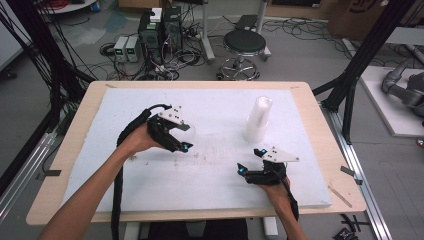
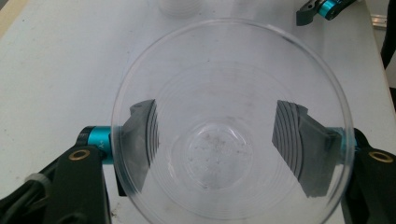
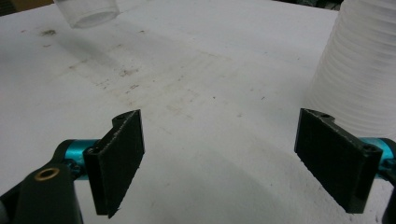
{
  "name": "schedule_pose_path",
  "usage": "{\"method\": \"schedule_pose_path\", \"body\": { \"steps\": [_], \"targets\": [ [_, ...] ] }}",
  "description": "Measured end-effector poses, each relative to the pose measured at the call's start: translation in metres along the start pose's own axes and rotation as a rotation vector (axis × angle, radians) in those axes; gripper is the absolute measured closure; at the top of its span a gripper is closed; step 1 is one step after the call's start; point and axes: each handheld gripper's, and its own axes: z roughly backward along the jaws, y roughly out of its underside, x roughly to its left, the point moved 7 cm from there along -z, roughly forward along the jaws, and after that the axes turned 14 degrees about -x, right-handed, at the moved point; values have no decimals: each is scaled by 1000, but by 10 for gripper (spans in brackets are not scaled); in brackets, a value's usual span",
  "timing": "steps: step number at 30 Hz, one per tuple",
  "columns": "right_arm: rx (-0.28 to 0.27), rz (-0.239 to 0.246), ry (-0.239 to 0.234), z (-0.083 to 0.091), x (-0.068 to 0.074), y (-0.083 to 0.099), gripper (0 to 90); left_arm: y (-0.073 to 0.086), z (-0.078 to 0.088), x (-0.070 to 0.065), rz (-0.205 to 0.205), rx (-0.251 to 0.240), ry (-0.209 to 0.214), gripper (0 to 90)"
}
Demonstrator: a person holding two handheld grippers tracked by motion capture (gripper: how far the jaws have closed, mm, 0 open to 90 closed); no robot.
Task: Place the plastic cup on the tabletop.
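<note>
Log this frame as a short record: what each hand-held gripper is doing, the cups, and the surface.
left hand-held gripper: shut on a clear plastic cup, pads pressing its wall from both sides
right hand-held gripper: open, nothing between the jaws, low over the board
stack of cups: upright on the board, beyond the right gripper, untouched
surface: white board on a wooden table, with faint smudges
</note>
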Motion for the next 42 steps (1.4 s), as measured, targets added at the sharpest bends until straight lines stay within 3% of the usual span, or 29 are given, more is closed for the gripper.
{"method": "schedule_pose_path", "body": {
  "steps": [12, 23, 32, 34, 38, 42],
  "targets": [
    [12, 14, 5, -1, 1, 1, 159, 4, -5, 5, 9, 27, -10, 314],
    [10, 7, 9, 0, 0, 1, 159, 20, -37, 8, 22, 97, -5, 316],
    [10, -4, 14, 0, -1, 1, 159, 26, -44, 15, 16, 102, -64, 321],
    [11, -7, 14, 0, -1, 1, 159, 29, -48, 15, 10, 131, -60, 321],
    [12, -4, 13, 0, -1, 1, 159, 29, -51, 15, 19, 119, -62, 327],
    [15, -7, 11, -1, -1, 1, 159, 33, -49, 18, 47, 141, -67, 296]
  ]
}}
